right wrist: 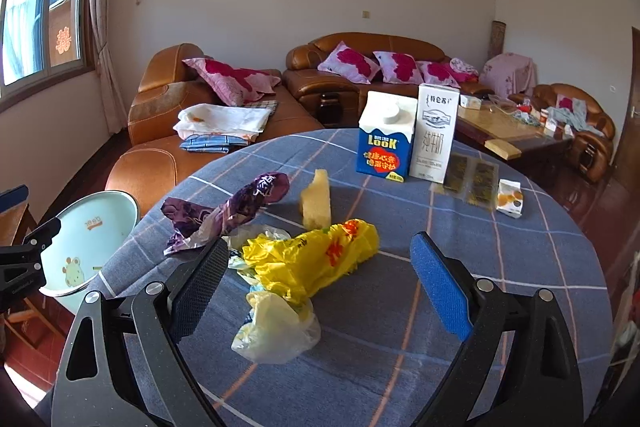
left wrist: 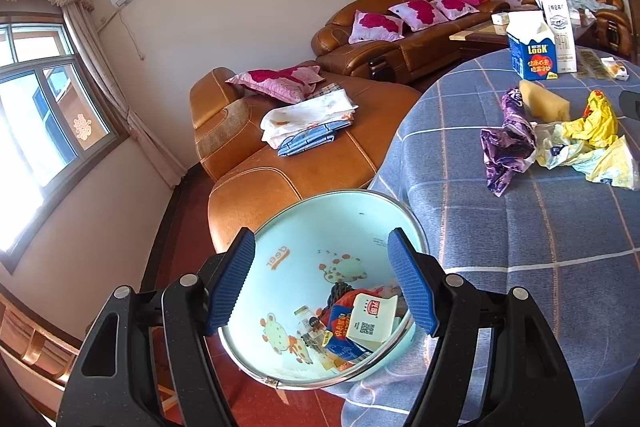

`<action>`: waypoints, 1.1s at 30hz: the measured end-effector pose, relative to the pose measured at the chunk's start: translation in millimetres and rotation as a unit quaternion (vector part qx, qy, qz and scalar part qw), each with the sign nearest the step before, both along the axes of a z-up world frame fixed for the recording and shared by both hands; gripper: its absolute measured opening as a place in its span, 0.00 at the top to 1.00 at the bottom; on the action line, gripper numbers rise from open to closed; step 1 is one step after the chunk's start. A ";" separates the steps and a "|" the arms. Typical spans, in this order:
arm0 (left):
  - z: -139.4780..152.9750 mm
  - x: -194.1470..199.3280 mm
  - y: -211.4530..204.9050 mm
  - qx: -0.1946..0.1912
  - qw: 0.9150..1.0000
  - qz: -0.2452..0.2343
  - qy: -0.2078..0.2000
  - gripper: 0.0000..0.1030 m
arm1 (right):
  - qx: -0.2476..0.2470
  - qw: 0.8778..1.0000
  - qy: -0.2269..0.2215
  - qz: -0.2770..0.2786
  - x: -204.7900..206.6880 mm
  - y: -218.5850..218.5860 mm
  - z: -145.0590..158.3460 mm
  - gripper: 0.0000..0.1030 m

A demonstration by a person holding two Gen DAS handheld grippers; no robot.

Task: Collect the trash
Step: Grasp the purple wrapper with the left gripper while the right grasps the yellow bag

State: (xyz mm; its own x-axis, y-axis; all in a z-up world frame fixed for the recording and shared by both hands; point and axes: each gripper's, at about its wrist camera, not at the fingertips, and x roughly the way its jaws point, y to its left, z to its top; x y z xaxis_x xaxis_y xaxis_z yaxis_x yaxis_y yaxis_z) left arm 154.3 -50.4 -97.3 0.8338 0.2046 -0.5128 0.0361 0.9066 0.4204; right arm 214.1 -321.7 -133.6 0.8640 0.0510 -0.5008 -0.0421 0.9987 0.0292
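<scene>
Left claw [left wrist: 322, 279] is hanging over the light blue trash bin [left wrist: 304, 227] with its jaws apart and nothing between them – the bin sits just beside the table [left wrist: 540, 227] edge and already has a white box [left wrist: 370, 319] and some wrappers in it. Right claw [right wrist: 320, 287] is spread wide too, gripping nothing, hovering low over the table with the yellow plastic bag [right wrist: 316, 259] lying between its fingers, pads not touching it. A pale clear bag [right wrist: 276, 327] lies against the yellow one, the purple wrapper [right wrist: 224, 211] is just to the left, and a yellow sponge [right wrist: 317, 199] stands behind. Further back – a blue carton [right wrist: 384, 139] and white milk carton [right wrist: 436, 131] upright and touching, plus a small box [right wrist: 509, 198] off to the right.
</scene>
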 end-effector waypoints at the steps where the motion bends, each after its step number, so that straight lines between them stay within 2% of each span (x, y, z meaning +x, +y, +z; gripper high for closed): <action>1: -0.7 -1.1 -3.6 -0.003 1.000 -0.006 0.002 0.34 | -0.001 1.000 0.004 -0.001 0.0 -0.4 -1.9 0.12; 6: -3.5 -6.0 -20.4 0.004 1.000 -0.027 0.001 0.34 | 0.009 1.000 0.019 -0.005 9.5 0.2 -3.9 0.15; 18: 4.3 0.1 -26.3 0.003 0.999 -0.033 -0.008 0.34 | 0.041 0.997 0.062 -0.018 37.8 6.7 -4.0 0.24; 21: 5.5 1.9 -28.9 0.002 0.999 -0.035 -0.010 0.34 | 0.049 0.996 0.073 -0.016 38.8 4.7 -7.6 0.34; 25: 7.9 5.1 -34.7 -0.001 0.999 -0.040 -0.011 0.34 | 0.061 0.994 0.089 0.002 38.9 4.5 -12.5 0.67; 28: 11.1 6.1 -39.8 0.000 0.999 -0.048 -0.014 0.34 | 0.065 0.994 0.087 0.010 35.1 2.6 -11.4 0.75; 29: 11.4 6.8 -42.4 0.000 0.999 -0.050 -0.015 0.34 | 0.064 0.994 0.082 0.011 33.2 1.7 -9.4 0.80; 33: 13.2 11.5 -52.3 -0.004 0.998 -0.058 -0.013 0.34 | 0.051 0.997 0.051 0.006 22.0 -5.1 2.5 0.81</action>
State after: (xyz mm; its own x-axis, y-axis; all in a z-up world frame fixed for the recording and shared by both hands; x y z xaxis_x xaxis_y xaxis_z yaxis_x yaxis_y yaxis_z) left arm 165.7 -102.7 -84.0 0.8651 0.1022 -0.4911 0.1299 0.9000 0.4162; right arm 236.1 -326.8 -131.0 0.8079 0.1163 -0.5778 -0.0460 0.9898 0.1349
